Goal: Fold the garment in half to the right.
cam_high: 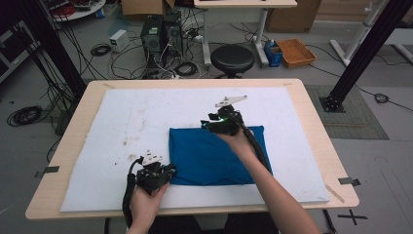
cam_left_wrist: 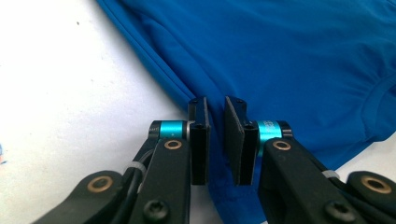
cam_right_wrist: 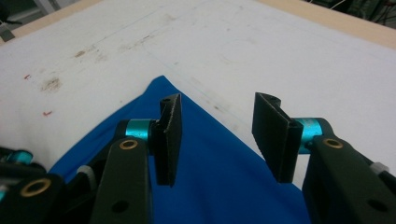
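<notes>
A blue cloth (cam_high: 216, 156) lies folded flat on the white mat (cam_high: 146, 117). My left gripper (cam_high: 168, 171) is at the cloth's near left corner. In the left gripper view its jaws (cam_left_wrist: 217, 109) stand close together with a narrow gap, and the cloth's folded edge (cam_left_wrist: 187, 88) runs into that gap. My right gripper (cam_high: 208, 123) hovers at the cloth's far edge. In the right gripper view its jaws (cam_right_wrist: 217, 105) stand wide apart over a corner of the cloth (cam_right_wrist: 210, 172), with nothing pinched between them.
The mat covers most of the wooden table (cam_high: 311, 122) and carries small brown stains (cam_high: 129, 141) left of the cloth. A black stool (cam_high: 232, 58), cables and computer cases stand on the floor beyond the table's far edge.
</notes>
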